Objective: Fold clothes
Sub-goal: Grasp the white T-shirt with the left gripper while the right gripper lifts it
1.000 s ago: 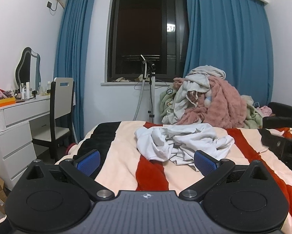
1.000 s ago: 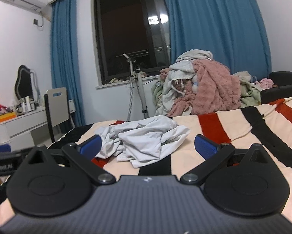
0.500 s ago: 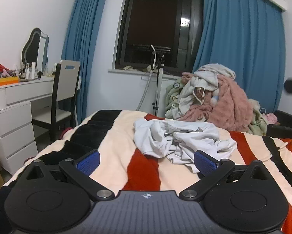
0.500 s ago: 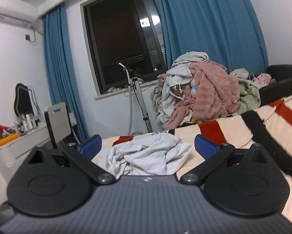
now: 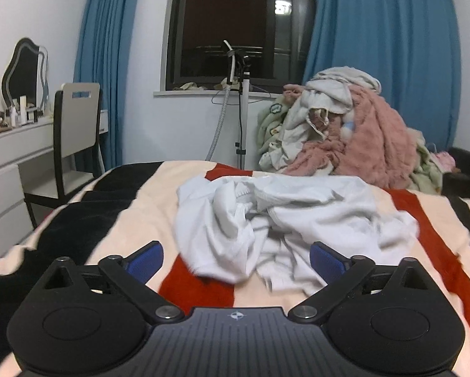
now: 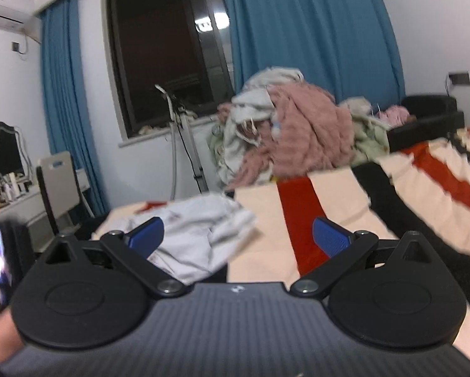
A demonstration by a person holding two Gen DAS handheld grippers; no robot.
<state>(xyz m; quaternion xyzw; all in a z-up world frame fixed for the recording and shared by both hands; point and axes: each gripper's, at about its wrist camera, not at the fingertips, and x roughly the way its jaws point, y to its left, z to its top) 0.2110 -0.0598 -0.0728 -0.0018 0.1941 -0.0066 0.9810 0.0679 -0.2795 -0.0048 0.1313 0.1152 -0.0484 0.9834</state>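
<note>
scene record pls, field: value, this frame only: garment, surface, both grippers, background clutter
garment: white garment, crumpled in a heap, not yet spread or folded
surface: striped bed cover, cream, red and black
left gripper: open, empty, low over the bed, near edge of the garment between its fingers in view
right gripper: open, empty, garment ahead on its left side
contact: none visible
background: laundry pile past the bed's far end, chair at left
image quality: right wrist view blurred
</note>
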